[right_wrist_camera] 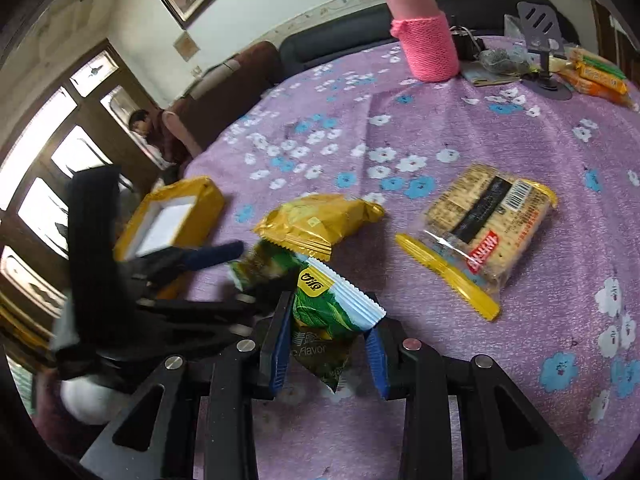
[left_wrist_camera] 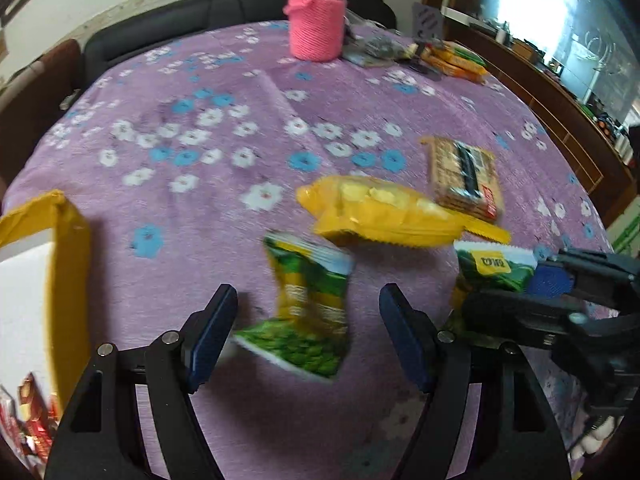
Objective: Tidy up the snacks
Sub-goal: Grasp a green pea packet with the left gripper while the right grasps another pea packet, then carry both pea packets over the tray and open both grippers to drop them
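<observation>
Left wrist view: the left gripper [left_wrist_camera: 308,332] stands wide and empty, straddling a green snack packet [left_wrist_camera: 308,312] that lies on the purple tablecloth [left_wrist_camera: 180,264] near its front edge, long axis running away from the fingers. The yellow box [left_wrist_camera: 68,280] waits at the left edge, close to this hand.

Right wrist view: the right gripper [right_wrist_camera: 328,344] is narrowed onto a second green packet [right_wrist_camera: 332,320], pads pressing its sides, white crimped end pointing away. The yellow packet [right_wrist_camera: 316,220] and the crackers [right_wrist_camera: 488,224] lie beyond, towards the middle.
</observation>
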`<state>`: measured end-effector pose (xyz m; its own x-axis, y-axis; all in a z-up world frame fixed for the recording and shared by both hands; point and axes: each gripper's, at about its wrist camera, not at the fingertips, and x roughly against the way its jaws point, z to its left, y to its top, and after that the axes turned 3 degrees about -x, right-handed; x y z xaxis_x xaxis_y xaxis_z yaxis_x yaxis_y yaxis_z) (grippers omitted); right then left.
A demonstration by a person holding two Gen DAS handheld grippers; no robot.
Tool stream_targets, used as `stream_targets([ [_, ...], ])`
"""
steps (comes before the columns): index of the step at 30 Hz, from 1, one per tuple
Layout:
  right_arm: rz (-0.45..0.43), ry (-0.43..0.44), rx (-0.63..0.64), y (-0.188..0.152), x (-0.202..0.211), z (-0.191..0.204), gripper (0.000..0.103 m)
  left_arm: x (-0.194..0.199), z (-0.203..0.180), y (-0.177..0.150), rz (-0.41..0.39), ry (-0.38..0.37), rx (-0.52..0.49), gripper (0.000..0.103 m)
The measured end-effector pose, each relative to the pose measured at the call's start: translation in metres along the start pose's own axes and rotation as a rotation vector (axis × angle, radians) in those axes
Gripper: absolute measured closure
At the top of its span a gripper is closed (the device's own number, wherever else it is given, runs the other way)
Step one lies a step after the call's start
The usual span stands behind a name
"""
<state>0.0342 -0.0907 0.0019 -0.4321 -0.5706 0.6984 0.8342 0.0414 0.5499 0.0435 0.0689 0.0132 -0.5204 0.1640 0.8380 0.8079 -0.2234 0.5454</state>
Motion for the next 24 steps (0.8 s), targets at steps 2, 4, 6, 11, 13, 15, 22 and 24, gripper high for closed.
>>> stream_targets([
  [2,-0.01,0.021,0.007,0.001,0.004,0.002,0.07,0.003,-0.005,-0.002,-0.017,0.024,-0.011,0.064],
  [4,-0.011,0.041,0.008,0.001,0.004,0.003,0.07,0.007,-0.003,-0.004,-0.026,-0.003,0.012,0.067],
  [6,-0.009,0.049,0.01,0.001,0.004,0.004,0.07,0.01,-0.002,-0.007,-0.038,0.011,0.018,0.067],
  [11,-0.013,0.058,0.001,0.0,0.004,0.003,0.07,0.025,0.002,-0.017,-0.069,0.001,0.055,0.067],
  [13,-0.015,0.063,-0.005,0.0,0.004,0.002,0.07,0.035,0.001,-0.022,-0.084,-0.008,0.071,0.077],
  [15,-0.012,0.063,-0.007,0.0,0.004,0.002,0.07,0.045,0.0,-0.026,-0.101,-0.021,0.085,0.079],
  [22,-0.004,0.067,-0.015,-0.002,0.0,0.002,0.07,0.068,-0.008,-0.042,-0.137,-0.008,0.088,0.078],
  [24,-0.009,0.06,-0.015,-0.002,0.001,0.002,0.07,0.064,-0.007,-0.042,-0.122,0.01,0.098,0.078],
])
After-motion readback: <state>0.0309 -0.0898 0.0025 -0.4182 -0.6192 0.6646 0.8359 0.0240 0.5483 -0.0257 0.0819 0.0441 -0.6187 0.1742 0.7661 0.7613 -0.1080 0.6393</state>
